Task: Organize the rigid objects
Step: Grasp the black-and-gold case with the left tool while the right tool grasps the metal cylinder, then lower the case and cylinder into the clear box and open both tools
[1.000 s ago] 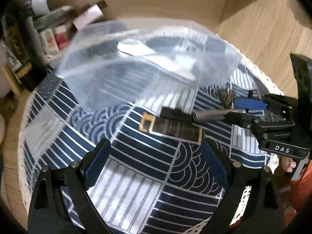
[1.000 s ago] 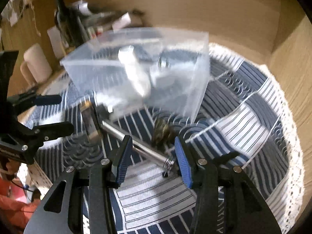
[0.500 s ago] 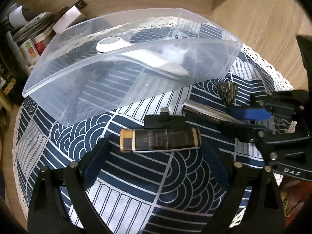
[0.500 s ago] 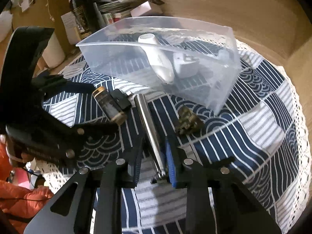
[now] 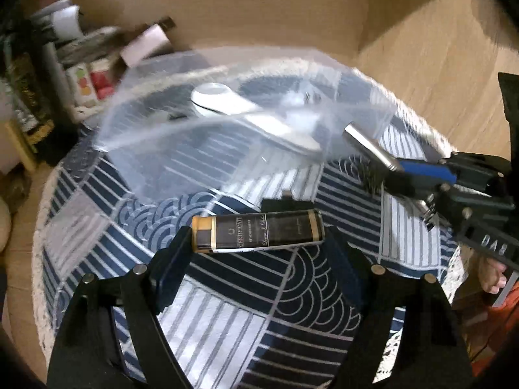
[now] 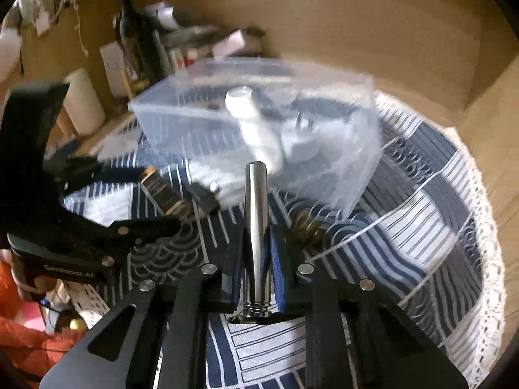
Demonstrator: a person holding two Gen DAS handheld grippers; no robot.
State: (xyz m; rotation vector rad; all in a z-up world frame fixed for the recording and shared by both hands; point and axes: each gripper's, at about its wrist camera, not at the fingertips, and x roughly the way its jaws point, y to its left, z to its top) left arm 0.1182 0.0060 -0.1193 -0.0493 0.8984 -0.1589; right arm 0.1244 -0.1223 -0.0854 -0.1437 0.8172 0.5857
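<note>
The metal cylinder [image 6: 255, 223] is clamped between the fingers of the right gripper [image 6: 253, 253], lifted off the cloth and pointing toward twelve o'clock at the clear plastic bin [image 6: 353, 175]; in the left wrist view the same cylinder [image 5: 369, 149] shows at about two o'clock, its free end near the bin's corner. Judging by the contents, the sorting is partly done: a white handled item [image 6: 256, 129] and a white plug-like block [image 6: 301, 142] already lie inside the bin. Left outside are the black and gold tube [image 5: 258, 230], lying crosswise on the patterned tablecloth [image 5: 227, 317] between the spread fingers of the left gripper [image 5: 256, 253], which stand apart and do not appear to touch it, a small black piece [image 5: 275, 204] just behind the tube, and a small bronze-coloured object [image 6: 305, 223] at about one o'clock of the right gripper. Motion blur smears the bin and its contents, so anything smaller inside cannot be made out. The shelf clutter [image 5: 81, 74] at ten o'clock is too blurred to identify, and the bronze object's form is unclear.
</note>
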